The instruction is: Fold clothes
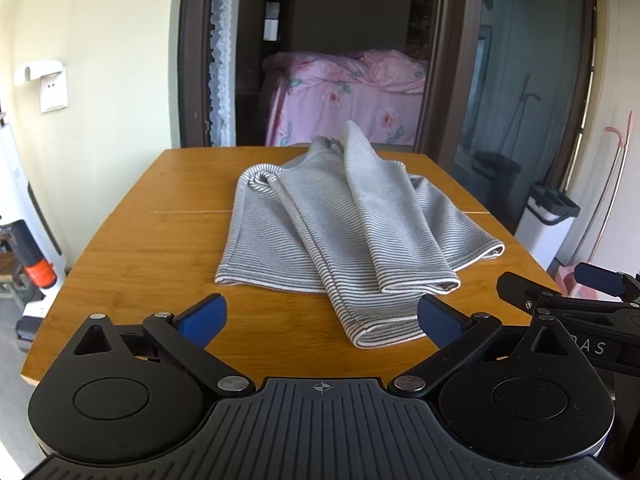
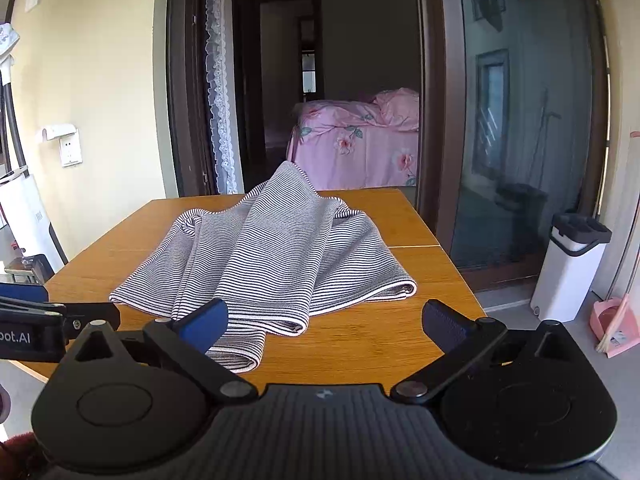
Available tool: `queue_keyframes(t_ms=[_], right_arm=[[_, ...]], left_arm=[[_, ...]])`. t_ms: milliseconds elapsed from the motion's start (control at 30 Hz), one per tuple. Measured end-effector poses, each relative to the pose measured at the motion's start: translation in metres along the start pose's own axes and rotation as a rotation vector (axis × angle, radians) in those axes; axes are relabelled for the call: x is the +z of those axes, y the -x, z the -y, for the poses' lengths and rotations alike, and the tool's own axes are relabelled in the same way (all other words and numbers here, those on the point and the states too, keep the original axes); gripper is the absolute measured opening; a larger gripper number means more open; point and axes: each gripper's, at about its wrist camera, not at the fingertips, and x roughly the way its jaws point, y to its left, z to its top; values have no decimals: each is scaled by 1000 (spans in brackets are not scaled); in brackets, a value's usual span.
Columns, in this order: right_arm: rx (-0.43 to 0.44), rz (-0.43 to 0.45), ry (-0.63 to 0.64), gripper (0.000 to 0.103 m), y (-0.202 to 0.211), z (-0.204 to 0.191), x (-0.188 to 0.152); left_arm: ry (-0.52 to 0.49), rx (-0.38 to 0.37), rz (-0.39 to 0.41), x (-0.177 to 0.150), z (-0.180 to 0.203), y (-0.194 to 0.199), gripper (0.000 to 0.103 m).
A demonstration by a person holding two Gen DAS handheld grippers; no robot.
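Nothing is folded yet: the striped garment (image 1: 344, 216) lies rumpled mid-table (image 1: 132, 236), with left gripper (image 1: 320, 314) and right gripper (image 2: 324, 320) hovering before it, jaws wide, empty

Both wrist cameras sat near the wooden table's (image 1: 132, 240) front edge, side by side, angled slightly downward, sharing the striped garment (image 1: 340, 224) and bedroom doorway (image 2: 340, 80).

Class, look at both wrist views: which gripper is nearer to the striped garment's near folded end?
Left, narrowly. The left gripper sits open with the striped garment's folded end just ahead between its fingers. The right gripper, also open, has that end by its left finger only.
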Motion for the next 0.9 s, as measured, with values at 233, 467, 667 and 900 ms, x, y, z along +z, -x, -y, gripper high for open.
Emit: queue_keyframes(t_ms=[233,467,667,900], right_arm=[[14,-24,-10,103,-4,-1,-1],[22,-47,-44,103,-1,6,8],[25,-48,-27,103,-1,4,12],[19,-46,-17,103,-2,2,12]], left_arm=[[-10,18,-23,-1,3,0,103],[4,16,-46,1,-4,-3,103],[14,15,-52,0,-5,-3,103],[15,13,-55,2,-6,-2,103]])
